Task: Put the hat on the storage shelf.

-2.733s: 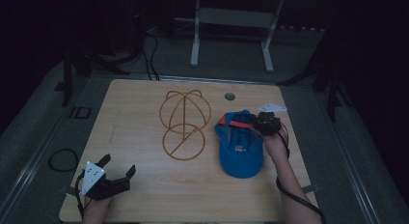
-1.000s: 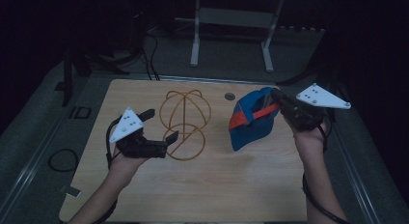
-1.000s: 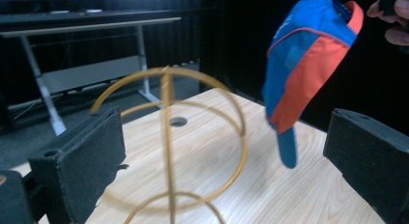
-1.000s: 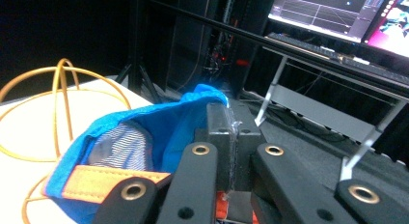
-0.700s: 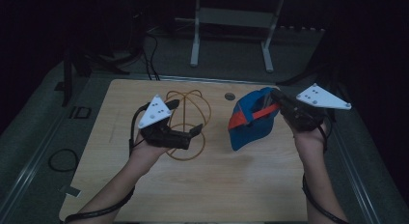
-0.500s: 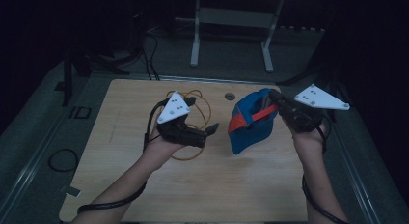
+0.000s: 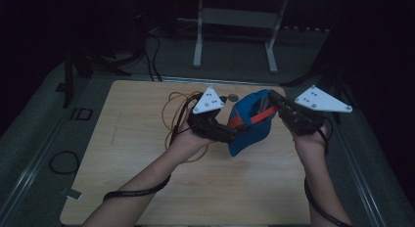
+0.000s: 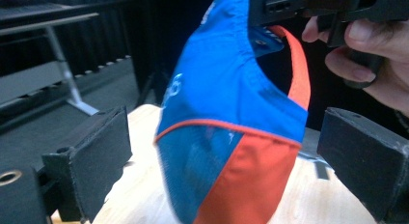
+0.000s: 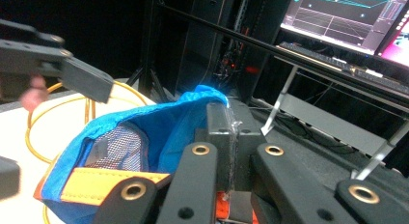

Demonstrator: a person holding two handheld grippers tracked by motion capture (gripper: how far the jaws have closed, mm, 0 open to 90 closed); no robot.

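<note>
While right gripper point(image 7: 274, 101) clamps cap point(image 7: 249, 126) aloft by its rim, brim hanging between left gripper's point(image 8: 226, 151) 2 wide-open jaws.

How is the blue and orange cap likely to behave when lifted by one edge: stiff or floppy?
Probably floppy: the cap hangs and folds from the right tool, pinched at its edge. Its brim looks stiffer and holds its curve. Likely light, since one pinch carries it clear of the table.
</note>
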